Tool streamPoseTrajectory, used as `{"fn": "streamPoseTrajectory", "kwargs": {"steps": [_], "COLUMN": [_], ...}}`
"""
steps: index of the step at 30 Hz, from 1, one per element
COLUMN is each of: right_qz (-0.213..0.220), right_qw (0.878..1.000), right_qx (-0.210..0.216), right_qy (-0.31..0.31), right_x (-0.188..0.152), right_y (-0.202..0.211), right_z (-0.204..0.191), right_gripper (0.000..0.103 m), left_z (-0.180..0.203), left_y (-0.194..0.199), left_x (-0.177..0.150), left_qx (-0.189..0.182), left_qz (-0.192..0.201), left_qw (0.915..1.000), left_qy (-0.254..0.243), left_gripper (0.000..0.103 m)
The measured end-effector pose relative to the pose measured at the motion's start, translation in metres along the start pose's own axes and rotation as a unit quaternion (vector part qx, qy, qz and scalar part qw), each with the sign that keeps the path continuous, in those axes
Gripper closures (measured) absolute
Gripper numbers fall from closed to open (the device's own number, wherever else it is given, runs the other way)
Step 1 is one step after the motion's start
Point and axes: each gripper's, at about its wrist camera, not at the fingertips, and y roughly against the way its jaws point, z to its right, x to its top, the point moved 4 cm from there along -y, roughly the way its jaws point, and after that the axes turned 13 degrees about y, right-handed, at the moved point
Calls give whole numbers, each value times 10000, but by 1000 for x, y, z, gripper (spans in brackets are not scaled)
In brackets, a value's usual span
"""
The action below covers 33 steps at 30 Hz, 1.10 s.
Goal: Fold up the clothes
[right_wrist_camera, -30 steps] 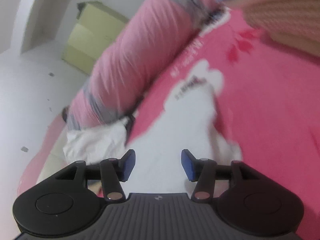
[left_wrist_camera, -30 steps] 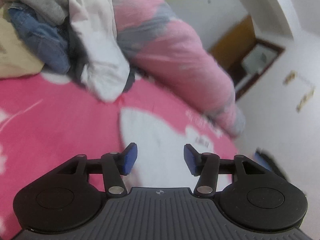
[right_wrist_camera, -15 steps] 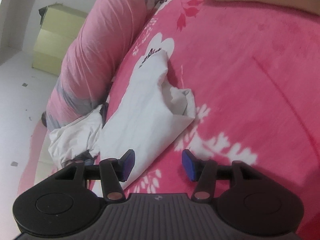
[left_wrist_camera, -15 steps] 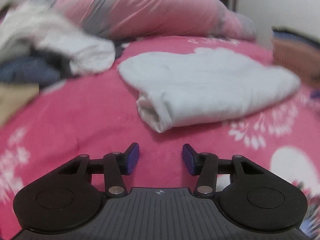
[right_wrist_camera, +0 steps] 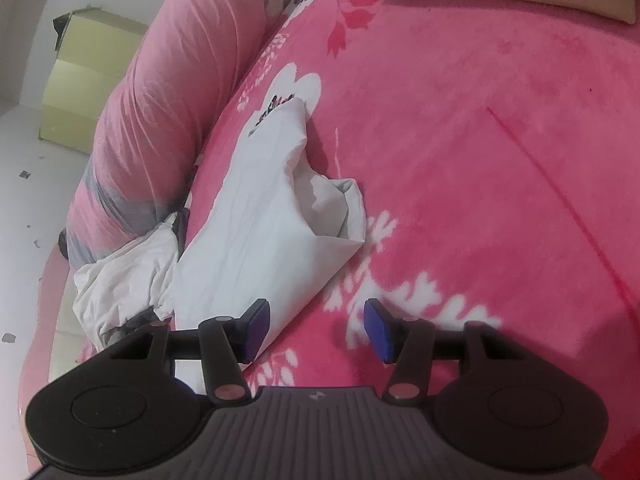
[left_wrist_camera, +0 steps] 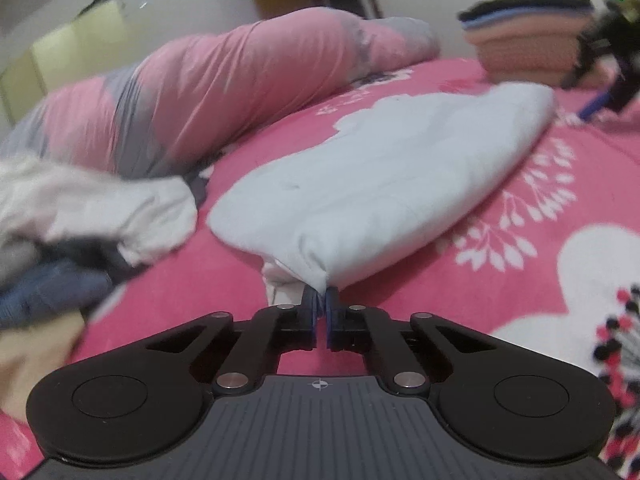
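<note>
A: Where's the garment?

B: The white, partly folded cotton garment (left_wrist_camera: 384, 184) lies as a long, rolled-looking bundle on the bright pink floral bed cover (left_wrist_camera: 520, 264), running alongside the long pink-and-grey quilted bolster (left_wrist_camera: 224, 92). Its near corner is bunched and drawn to a point.

A: And the left gripper?

B: That's the change. Half a second ago the left gripper (left_wrist_camera: 319, 307) hovered short of the bundle with its blue-padded fingers spread. Now it has moved in and the fingers are pinched tight on that near corner of the cloth, only a sliver of fabric between them.

A: The right one?

B: The right gripper (right_wrist_camera: 316, 330) has barely shifted. Its fingers stand wide apart and hold nothing; the left-hand pad (right_wrist_camera: 256, 326) overlaps the bundle's lower edge in the picture, though I can't tell whether it touches. In the left camera that gripper shows blurred, beyond the far end of the garment.

A: So what does that mean for the folding?

B: My judgement: one end of the garment is now secured, so a lift or a fold-over can follow, likely once the right side takes its own hold. The open flap (right_wrist_camera: 340, 208) on the bundle's right edge looks loose and could spill.

A: Anything else around?

B: A crumpled heap of white and dark blue clothes (left_wrist_camera: 80, 232) to the left, and a neat stack of folded garments (left_wrist_camera: 524, 36) at the far end of the bed.
</note>
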Motion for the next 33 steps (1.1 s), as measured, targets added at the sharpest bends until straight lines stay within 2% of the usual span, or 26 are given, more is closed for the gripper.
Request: {"fn": "streamPoseTrajectory", "kwargs": {"steps": [4, 8, 11, 14, 15, 16, 18, 20, 22, 23, 24, 28, 32, 33], "right_qz": [-30, -20, -3, 72, 108, 146, 234, 322, 410, 433, 408, 330, 1038, 1230], "right_qw": [10000, 10000, 10000, 10000, 9999, 9999, 9997, 9994, 9990, 9988, 9989, 9988, 9934, 9903], "right_qx": [-28, -21, -10, 24, 40, 58, 99, 140, 182, 204, 243, 362, -337, -393], "right_qy": [23, 30, 6, 28, 46, 59, 62, 66, 70, 68, 54, -56, -363, -505], "right_x": [0, -2, -4, -6, -6, -7, -5, -3, -2, -1, 0, 8, 22, 22], "right_y": [-1, 0, 2, 6, 8, 9, 10, 12, 13, 12, 7, -13, 3, 11], "right_z": [0, 0, -1, -4, -6, -7, -9, -10, -12, -13, -13, -8, 18, 25], "right_gripper": [48, 48, 48, 48, 48, 48, 48, 48, 48, 48, 48, 48, 47, 47], "left_z": [-6, -19, -33, -56, -62, -69, -77, -73, -61, -56, -51, -43, -51, -53], "left_y": [1, -2, -3, 3, 8, 13, 21, 23, 17, 11, 6, -14, -17, -17], "left_x": [-2, -2, -1, 2, 0, -1, -7, -14, -20, -22, -24, -28, -33, -36], "left_qx": [34, 125, 386, 592, 428, 233, -297, -940, -1448, -1564, -1658, -1571, -1571, -1605], "left_qz": [-47, -104, -75, -124, -128, -129, -174, -222, -401, -450, -489, -567, -514, -506], "left_qw": [9995, 9997, 9990, 9891, 9809, 9689, 9347, 9012, 8702, 8601, 8508, 8325, 8100, 8030], "left_qy": [-309, -184, 236, 1346, 1892, 2459, 3538, 4226, 4692, 4835, 4963, 5282, 5627, 5717], "left_gripper": [101, 101, 101, 100, 98, 92, 78, 74, 62, 60, 57, 57, 57, 56]}}
